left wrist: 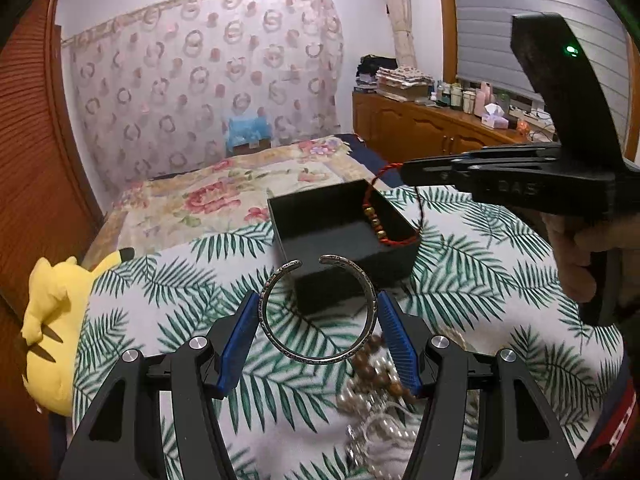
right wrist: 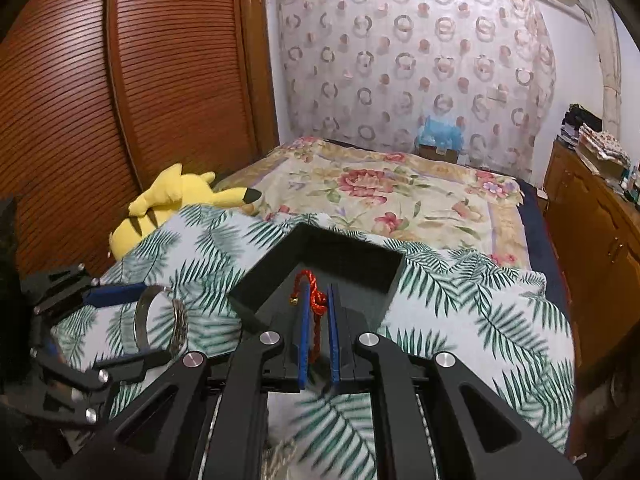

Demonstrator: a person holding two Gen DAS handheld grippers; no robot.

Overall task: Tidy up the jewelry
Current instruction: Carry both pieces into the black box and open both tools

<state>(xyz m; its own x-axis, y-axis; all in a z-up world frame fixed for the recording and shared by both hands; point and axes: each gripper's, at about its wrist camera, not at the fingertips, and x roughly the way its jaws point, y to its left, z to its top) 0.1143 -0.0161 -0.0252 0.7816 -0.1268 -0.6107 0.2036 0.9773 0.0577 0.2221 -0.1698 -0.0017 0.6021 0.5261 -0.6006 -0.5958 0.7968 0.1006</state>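
Left gripper (left wrist: pixel 318 306) clamped on a silver bangle (left wrist: pixel 318 312), held above the leaf-print bedspread (left wrist: pixel 480 260) just short of the black box (left wrist: pixel 344 236). Right gripper (right wrist: pixel 318 304) pinched on a red cord bracelet (left wrist: pixel 380 216) dangling into the box. Nothing released yet; tangled beads (left wrist: pixel 380 380) left near the bedspread's front edge.

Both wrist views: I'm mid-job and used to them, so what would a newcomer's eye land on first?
Probably the silver cuff bangle clamped between the left gripper's blue pads, just in front of the open black box. Next, the red cord bracelet with gold beads, dangling from the shut right gripper over that box. Off to the left, a yellow plush toy lies at the bed's edge.
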